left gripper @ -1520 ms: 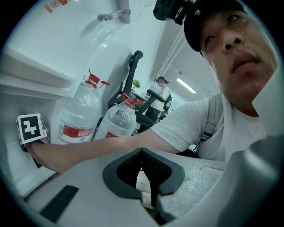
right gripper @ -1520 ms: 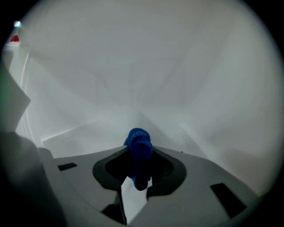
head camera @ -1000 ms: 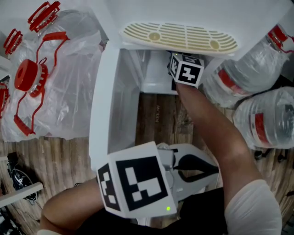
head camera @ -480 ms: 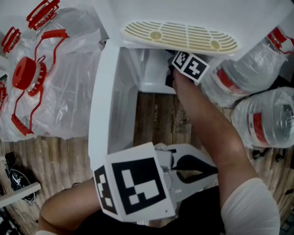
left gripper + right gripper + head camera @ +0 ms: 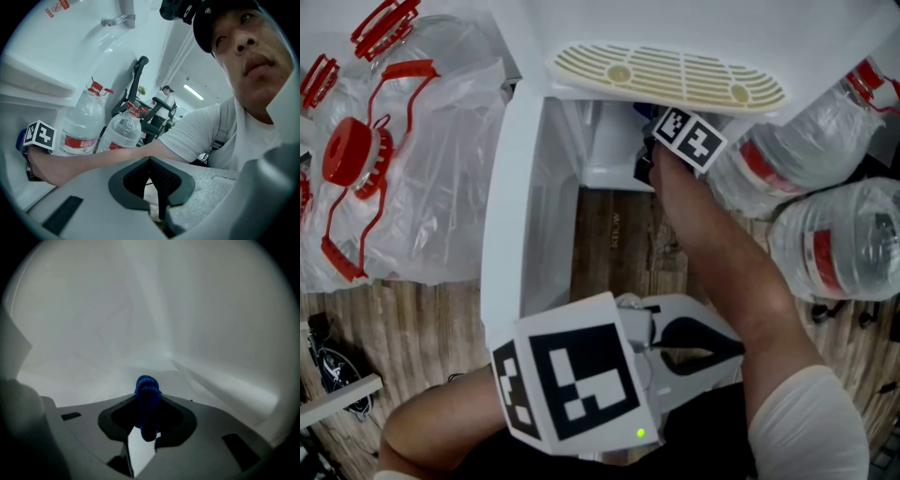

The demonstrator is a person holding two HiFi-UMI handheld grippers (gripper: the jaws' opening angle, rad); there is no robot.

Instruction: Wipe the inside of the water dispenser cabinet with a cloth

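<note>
From above, the white water dispenser has its cabinet door (image 5: 502,216) swung open to the left. My right arm reaches into the cabinet opening (image 5: 614,150). There only the right gripper's marker cube (image 5: 689,138) shows, its jaws hidden under the dispenser's front. In the right gripper view, my right gripper (image 5: 147,413) is shut on a bunched blue cloth (image 5: 145,386) close to the white inner walls (image 5: 140,324). My left gripper (image 5: 727,347) is held low near my body, shut with nothing in it (image 5: 151,161).
A slotted cream drip tray (image 5: 666,77) juts out above the cabinet. Two full water bottles (image 5: 834,244) lie on the wooden floor (image 5: 619,234) to the right. Empty bottles with red caps in a clear plastic bag (image 5: 403,159) lie to the left.
The right gripper's marker cube has tilted and shifted slightly right inside the cabinet opening. The left gripper has stayed in place.
</note>
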